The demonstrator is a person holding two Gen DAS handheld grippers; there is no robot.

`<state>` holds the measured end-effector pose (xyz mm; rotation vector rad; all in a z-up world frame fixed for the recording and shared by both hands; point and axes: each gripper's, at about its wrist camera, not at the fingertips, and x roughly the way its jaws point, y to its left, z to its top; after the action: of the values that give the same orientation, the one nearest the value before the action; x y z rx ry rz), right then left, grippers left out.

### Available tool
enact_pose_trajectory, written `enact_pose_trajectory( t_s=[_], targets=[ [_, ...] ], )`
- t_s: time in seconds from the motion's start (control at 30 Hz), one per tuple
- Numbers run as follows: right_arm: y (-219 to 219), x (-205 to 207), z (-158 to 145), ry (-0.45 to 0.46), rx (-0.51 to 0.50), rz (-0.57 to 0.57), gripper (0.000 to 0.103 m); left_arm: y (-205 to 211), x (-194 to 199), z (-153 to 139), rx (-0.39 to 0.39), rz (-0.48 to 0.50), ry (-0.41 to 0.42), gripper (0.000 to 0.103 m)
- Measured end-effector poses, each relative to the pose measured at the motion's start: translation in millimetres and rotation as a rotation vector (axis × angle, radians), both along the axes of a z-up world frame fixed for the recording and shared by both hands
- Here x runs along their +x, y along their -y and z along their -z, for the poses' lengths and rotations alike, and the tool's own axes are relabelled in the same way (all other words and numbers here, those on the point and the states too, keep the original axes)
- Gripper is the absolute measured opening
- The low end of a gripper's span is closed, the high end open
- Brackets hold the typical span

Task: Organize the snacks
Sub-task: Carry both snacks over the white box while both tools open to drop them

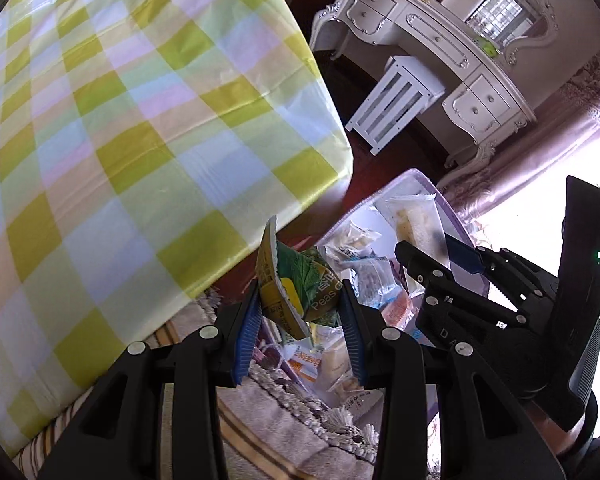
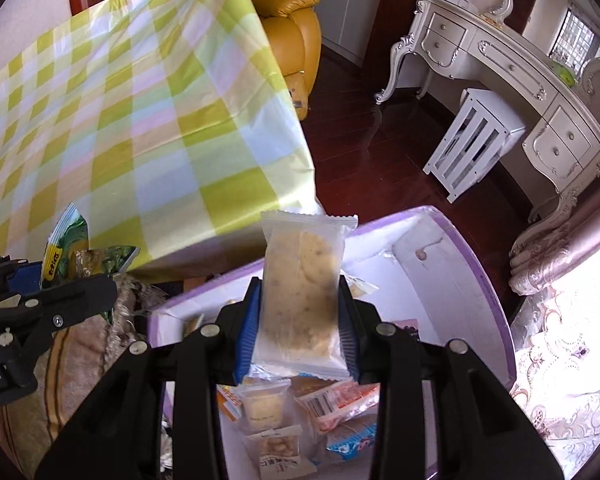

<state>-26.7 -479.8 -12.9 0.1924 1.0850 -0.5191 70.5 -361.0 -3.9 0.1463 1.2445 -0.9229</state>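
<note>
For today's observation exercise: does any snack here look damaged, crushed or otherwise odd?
Yes. The green pea snack packet in the left gripper looks crumpled, squeezed between the pads. The clear-wrapped biscuit in the right gripper looks intact.

- Your left gripper [image 1: 302,322] is showing black linkage arms, silver rivets and ribbed blue pads.
- Your right gripper [image 2: 300,330] is looking identical: black, riveted, blue-padded.
</note>
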Motion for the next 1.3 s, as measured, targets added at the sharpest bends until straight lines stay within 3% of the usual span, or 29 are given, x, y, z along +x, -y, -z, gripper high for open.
enact_pose_trajectory(
  t_s=[0.27,0.67,0.8,0.93,1.17,1.3],
  targets=[
    [24,-40,25,-0.037,0.033,0.077,0.036,38,-29,20,0.083,0.099,-0.028,0.038],
    [26,-67,30,-0.043,0.049,0.104,0.037,42,-40,28,0.119,0.123,-0.065,0.040],
    [24,-70,23,-0.032,0.039,0.108,0.046,40,-40,25,0.111,0.111,-0.070,0.061],
    [21,-76,15,-0.018,0.031,0.117,0.056,25,-48,15,0.083,0.097,-0.074,0.074],
    [15,-91,0,-0.001,0.028,0.130,0.061,-21,-77,-4,0.043,0.035,-0.061,0.082],
    [10,-99,-8,-0.002,0.008,0.128,0.061,-34,-92,-12,0.035,0.007,-0.009,0.084]
  ],
)
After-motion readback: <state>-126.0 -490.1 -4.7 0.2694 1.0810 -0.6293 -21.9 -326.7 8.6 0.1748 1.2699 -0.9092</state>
